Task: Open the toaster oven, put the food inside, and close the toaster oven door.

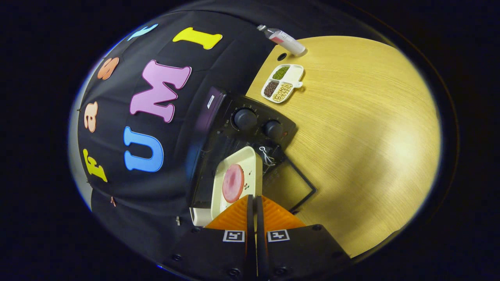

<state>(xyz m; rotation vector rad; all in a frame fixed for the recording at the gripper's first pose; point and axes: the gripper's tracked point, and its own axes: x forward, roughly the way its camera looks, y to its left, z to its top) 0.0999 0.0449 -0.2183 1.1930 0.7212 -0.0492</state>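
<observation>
Centrally, gripper (253,203) fingers pinching rectangular cream tray (238,171) edge, round pink slice (233,183) lying flat, black toaster oven (250,132) door (291,185) hanging open, woodgrain table (359,136).

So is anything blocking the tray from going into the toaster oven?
Nothing visible. The gripper is shut on the near edge of the tray with the pink food, the oven door hangs open, and the tray already points into the toaster oven.

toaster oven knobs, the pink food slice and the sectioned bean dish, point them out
toaster oven knobs (245,118): gripper view, face of one knob
pink food slice (233,183): gripper view, its middle
sectioned bean dish (298,71): gripper view, bare rim
</observation>
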